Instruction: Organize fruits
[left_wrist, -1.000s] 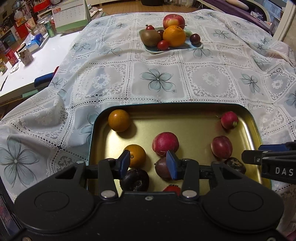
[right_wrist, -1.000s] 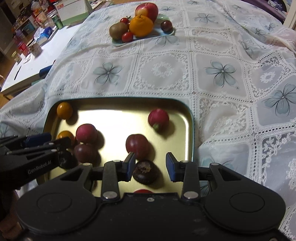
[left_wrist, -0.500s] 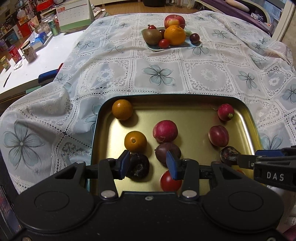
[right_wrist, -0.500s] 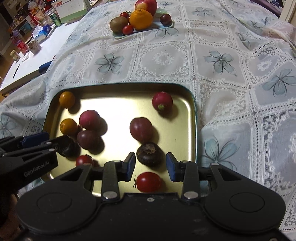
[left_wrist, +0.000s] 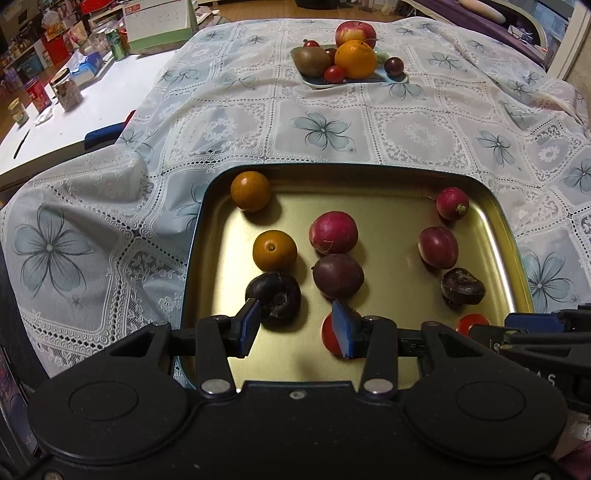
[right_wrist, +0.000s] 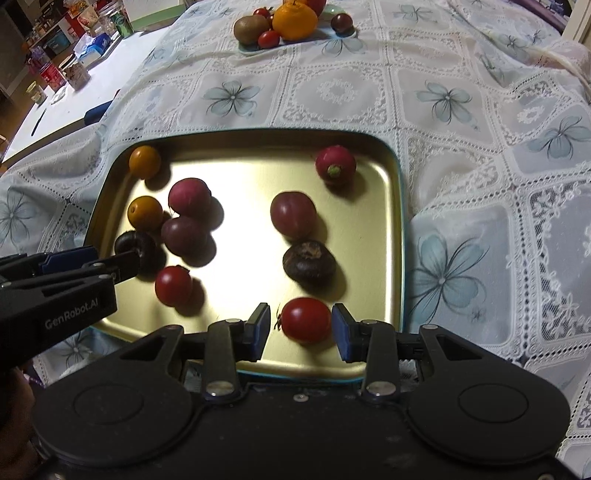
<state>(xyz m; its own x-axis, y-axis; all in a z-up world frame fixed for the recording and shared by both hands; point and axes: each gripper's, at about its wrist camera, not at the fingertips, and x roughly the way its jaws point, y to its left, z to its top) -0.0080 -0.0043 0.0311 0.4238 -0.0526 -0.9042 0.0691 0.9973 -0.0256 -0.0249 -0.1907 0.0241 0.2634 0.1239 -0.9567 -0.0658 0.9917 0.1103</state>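
- Right wrist view: right tongs (right_wrist: 298, 330) have backed off nearward, now gaping empty around a tomato (right_wrist: 306, 319) on the gold tray (right_wrist: 391, 236).
- Left tongs (left_wrist: 291, 328) likewise open, empty, also retreated.
- Sorting stage unclear.

Open right hand-held gripper (right_wrist: 300, 328) seemingly frames a tomato (right_wrist: 306, 319) on the tray (right_wrist: 395, 206).

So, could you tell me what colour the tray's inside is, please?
Shiny gold, with a teal rim; the tray shows best in the right wrist view.
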